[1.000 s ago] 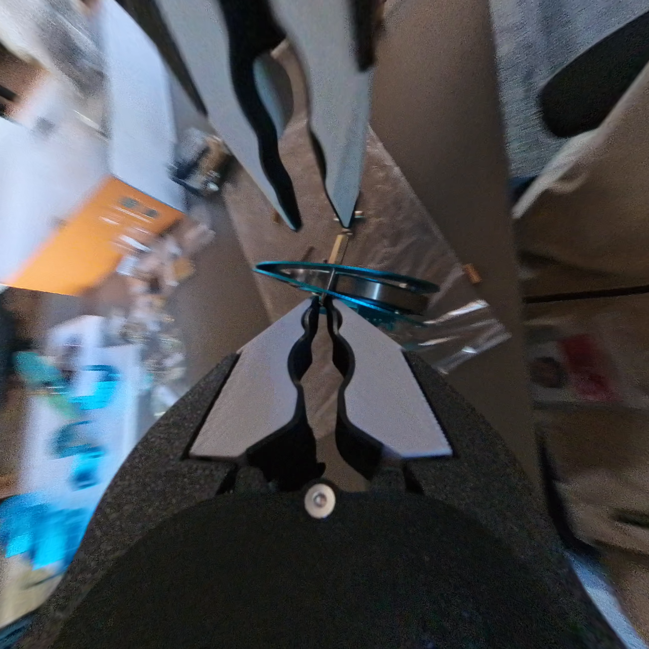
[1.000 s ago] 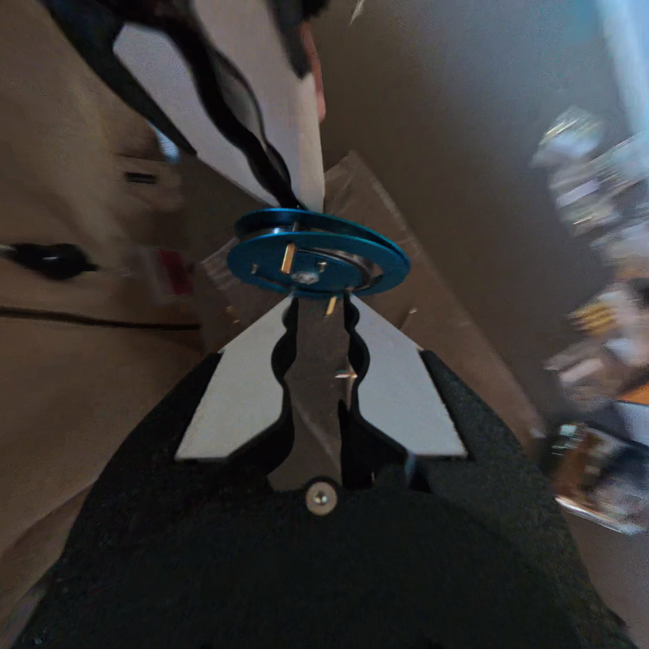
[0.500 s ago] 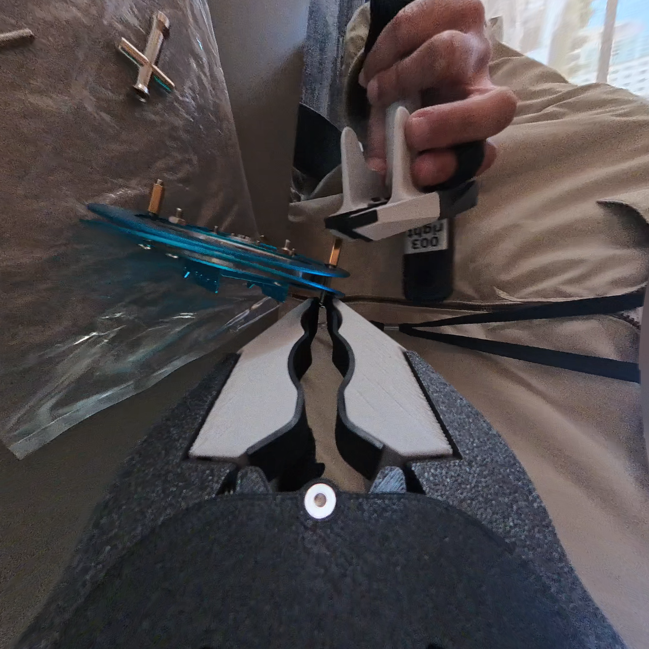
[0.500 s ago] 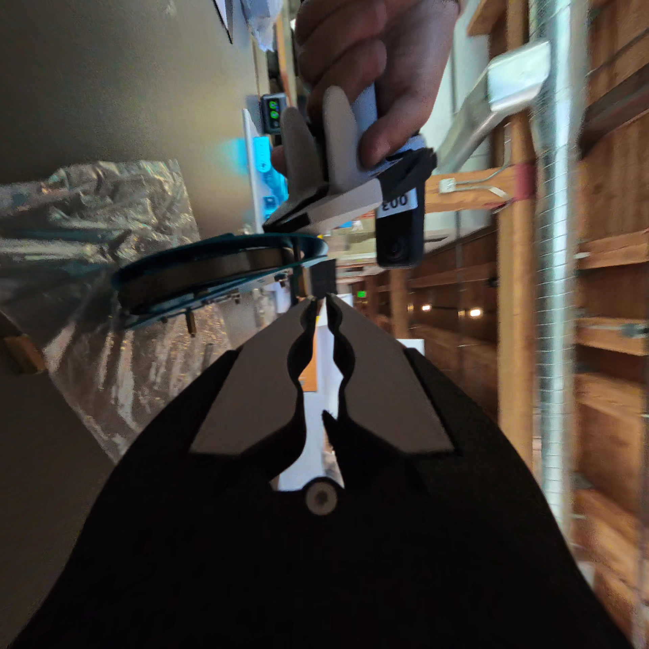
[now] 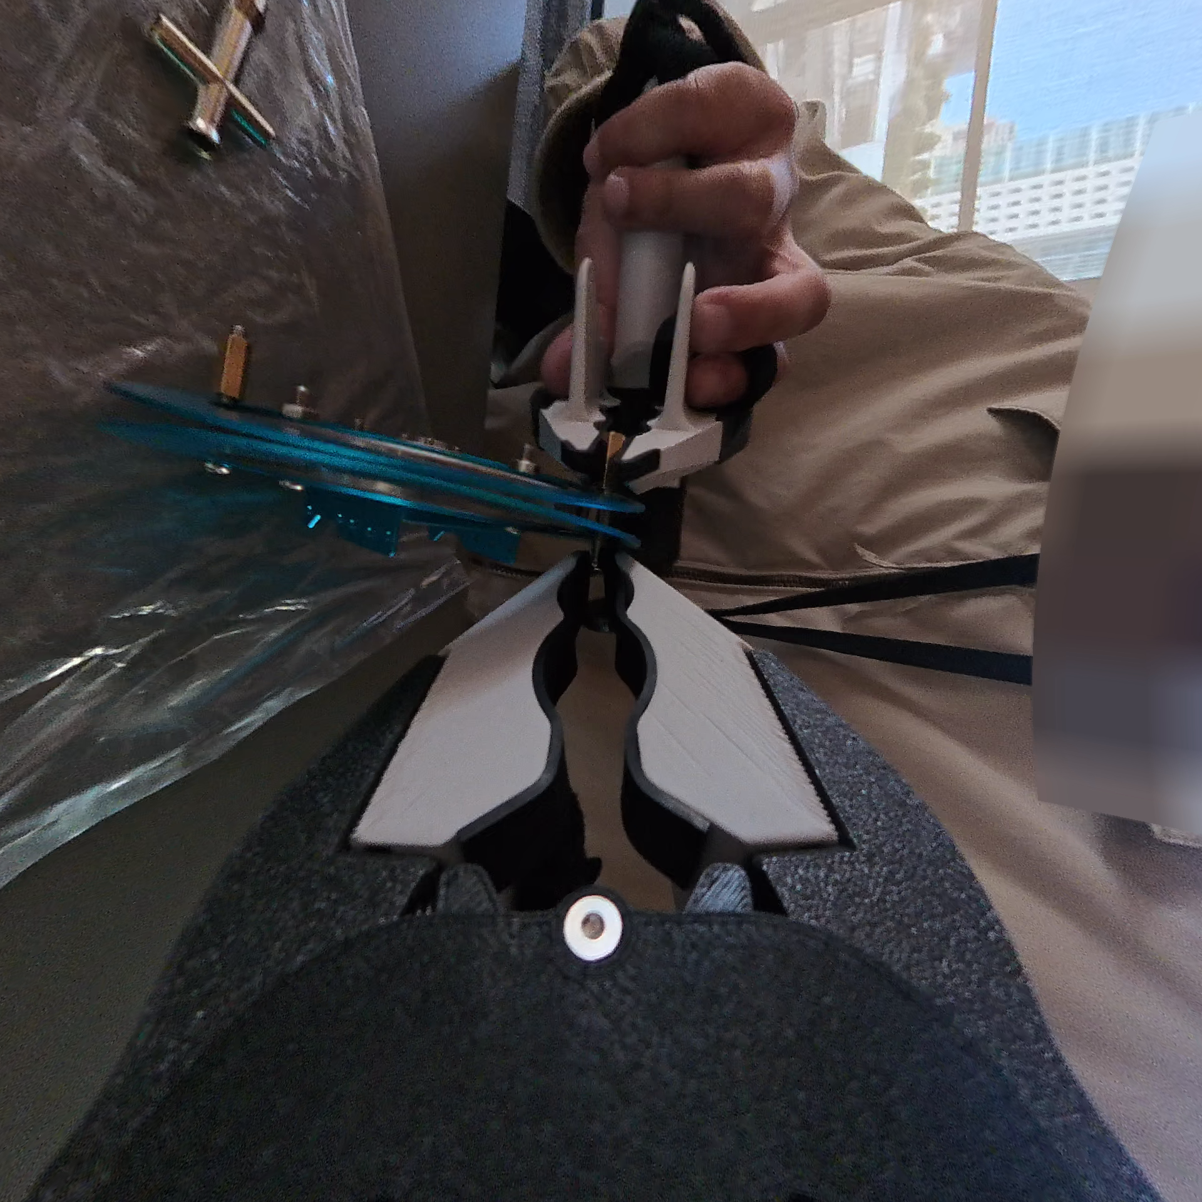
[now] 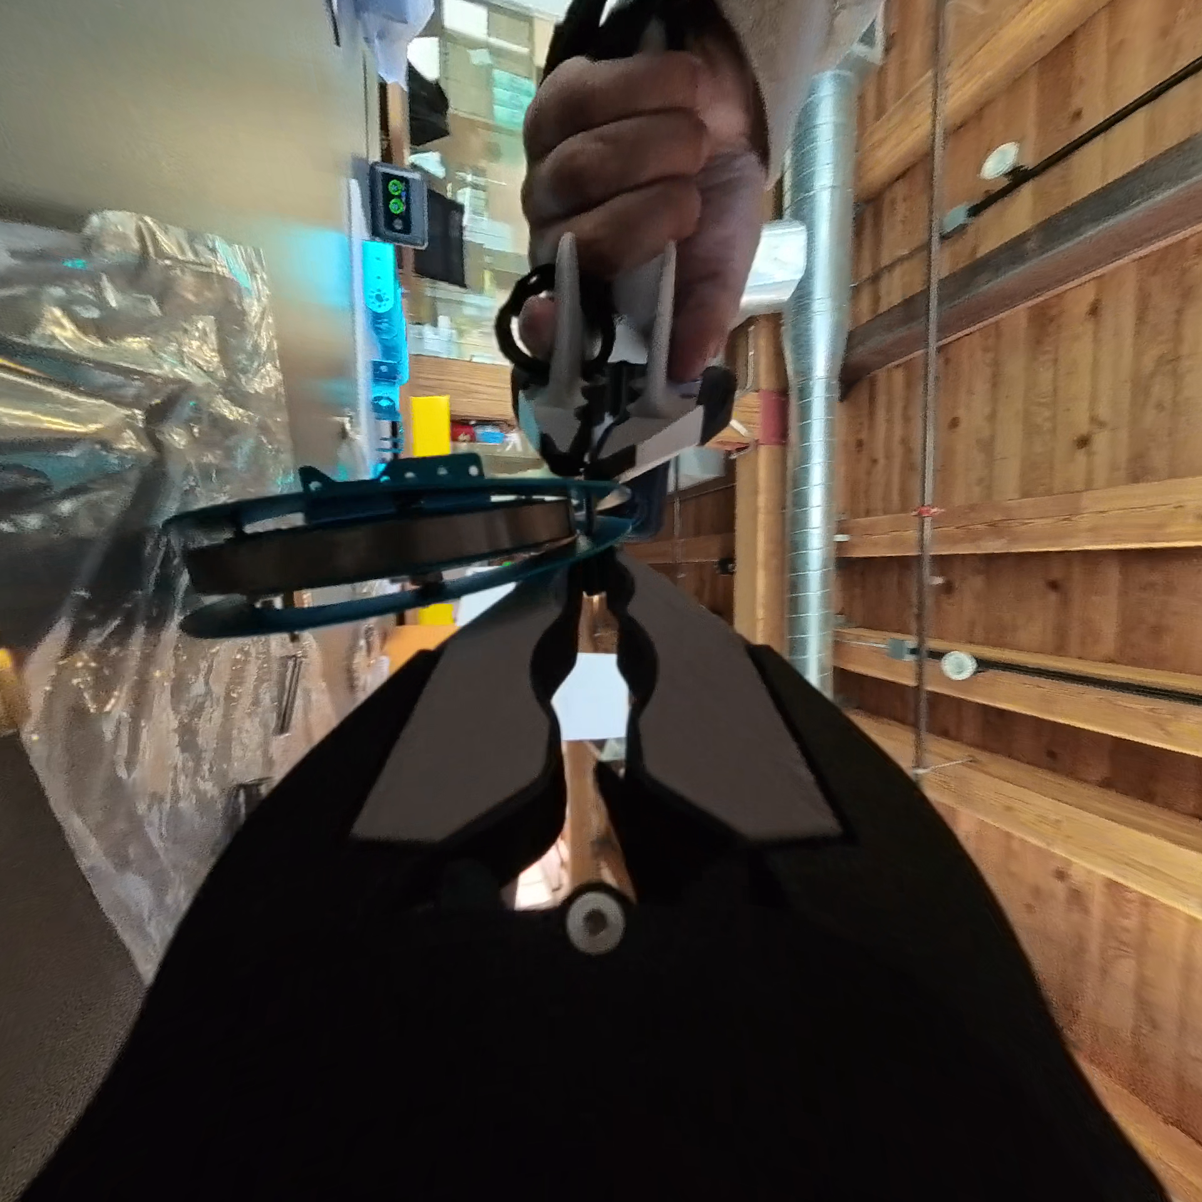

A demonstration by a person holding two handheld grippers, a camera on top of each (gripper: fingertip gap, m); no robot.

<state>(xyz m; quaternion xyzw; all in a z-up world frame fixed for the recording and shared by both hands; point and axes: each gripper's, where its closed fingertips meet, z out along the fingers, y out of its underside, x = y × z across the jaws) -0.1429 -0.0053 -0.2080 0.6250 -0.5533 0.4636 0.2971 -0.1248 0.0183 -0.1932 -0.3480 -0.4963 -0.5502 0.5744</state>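
A blue disc assembly (image 5: 364, 455), two round blue plates with a metal ring between them, hangs in the air between both grippers. My left gripper (image 5: 595, 567) is shut on a thin screw at the lower side of the disc's rim. The right gripper (image 5: 618, 458) faces it from above, shut on a brass standoff (image 5: 613, 449) at the same rim spot. In the right wrist view, my right gripper (image 6: 590, 572) is shut at the rim of the disc assembly (image 6: 377, 540), and the left gripper (image 6: 585, 449) is opposite, held by a hand (image 6: 624, 149).
A crumpled clear plastic bag (image 5: 162, 618) lies on the brown table behind the disc; it also shows in the right wrist view (image 6: 149, 650). A cross-shaped metal wrench (image 5: 208, 78) lies on it. A person in a tan jacket (image 5: 910, 455) is close. A wooden wall (image 6: 1041, 520) and a metal duct (image 6: 813, 390) are to the right. Less than 4 cm separates the two grippers' tips. From either gripper's tips it is about 15 centimeters to the cross-shaped metal wrench (image 5: 208, 78).
Both grippers have swung round with the disc assembly and now face each other. The right gripper's fingers, apart one second ago, have shut at the disc's rim.
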